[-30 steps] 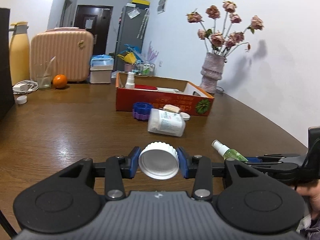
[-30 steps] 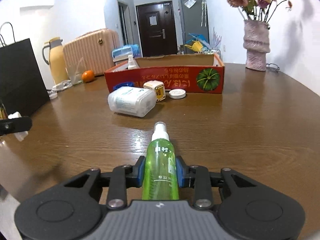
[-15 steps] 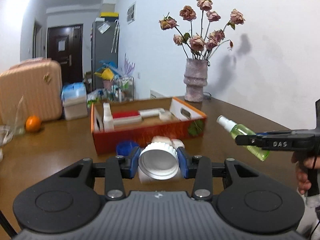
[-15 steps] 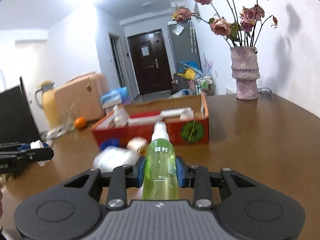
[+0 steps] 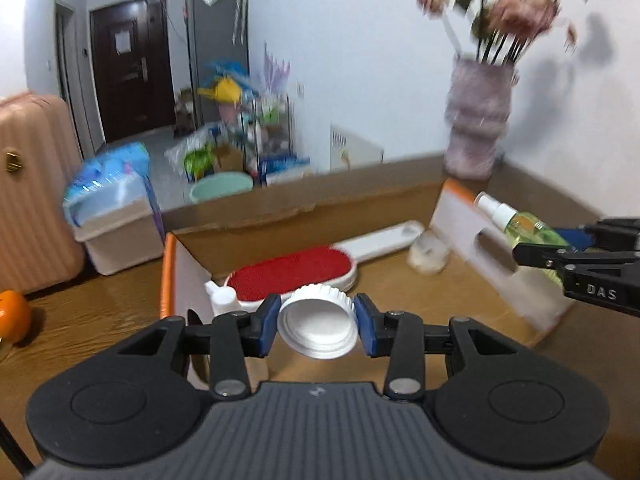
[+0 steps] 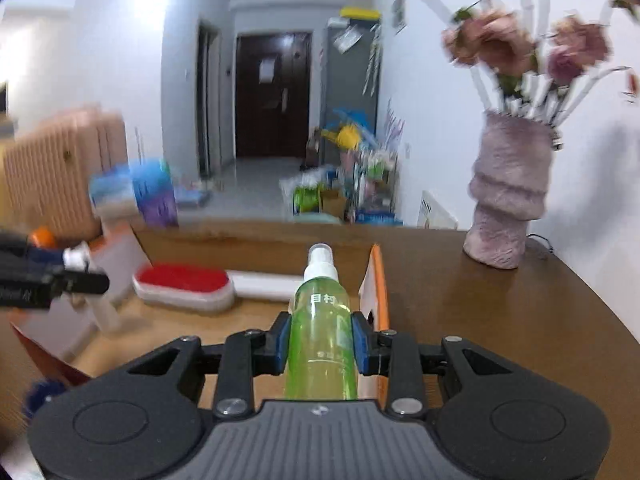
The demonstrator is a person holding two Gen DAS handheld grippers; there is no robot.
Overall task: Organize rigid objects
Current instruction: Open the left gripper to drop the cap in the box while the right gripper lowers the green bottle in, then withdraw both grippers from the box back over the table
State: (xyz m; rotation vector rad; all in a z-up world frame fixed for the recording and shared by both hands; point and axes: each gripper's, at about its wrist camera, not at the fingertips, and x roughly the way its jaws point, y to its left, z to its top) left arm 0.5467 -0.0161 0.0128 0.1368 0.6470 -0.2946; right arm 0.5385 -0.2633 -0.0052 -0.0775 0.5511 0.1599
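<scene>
Your left gripper (image 5: 317, 325) had its jaws clamped on a white ribbed plastic cap (image 5: 318, 322), hollow side toward the camera, held above the near left part of the open orange cardboard box (image 5: 404, 196). Your right gripper (image 6: 321, 340) had its jaws clamped on the green translucent spray bottle with a white nozzle (image 6: 322, 320), nozzle pointing away from you, at the box's right end wall.

Just past the cap, inside the box, a small white bottle (image 5: 223, 299) stood against the left wall, touching the red-faced white lint brush (image 5: 294, 274) that lay on the box floor with its white handle running toward the right end. Near that handle's tip sat a pale rounded object (image 5: 428, 255), too blurred to identify.

Beyond the box, on the brown wooden table (image 6: 500, 320), you had an orange fruit (image 5: 13, 316) at the far left, a pink ribbed suitcase (image 5: 32, 192), a tissue box (image 5: 116, 216), and a mauve textured vase of dried pink roses (image 6: 508, 196) at the right
</scene>
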